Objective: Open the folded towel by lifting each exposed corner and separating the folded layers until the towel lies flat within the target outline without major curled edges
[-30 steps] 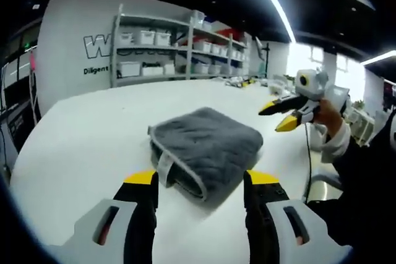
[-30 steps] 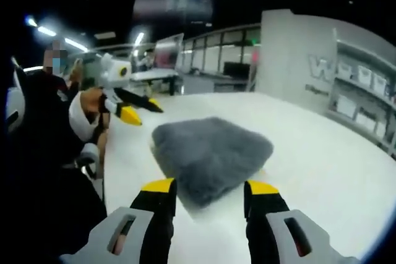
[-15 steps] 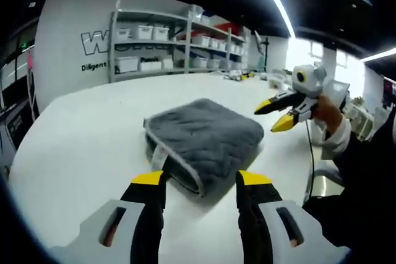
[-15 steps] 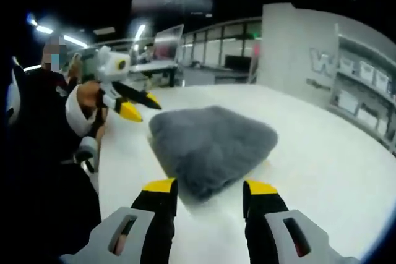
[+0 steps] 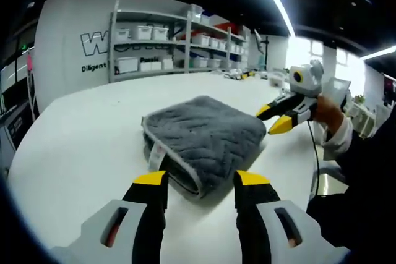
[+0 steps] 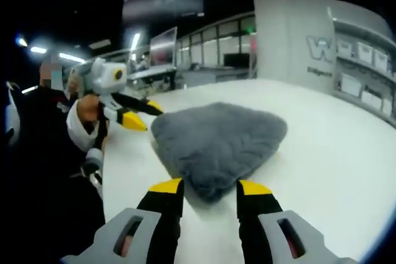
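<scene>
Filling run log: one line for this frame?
towel: folded, on table | left gripper: open, near corner | right gripper: open, near corner

The towel (image 5: pixel 207 137) is grey cloth, thick and fuzzy, with a stitched wavy quilting and a paler smooth binding along its near edge (a small white label hangs there). It lies on a smooth, matt white table (image 5: pixel 80 134). The left gripper (image 5: pixel 201 183) looks like hard plastic: matt black jaws, yellow tips, pale grey shells.

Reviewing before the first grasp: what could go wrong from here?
1. The towel is folded in several stacked layers at its near edge; the open left gripper may pinch them all and drag the bundle instead of unfolding it.
2. The right gripper, also open, faces a rounded corner, so it may slip off.
</scene>
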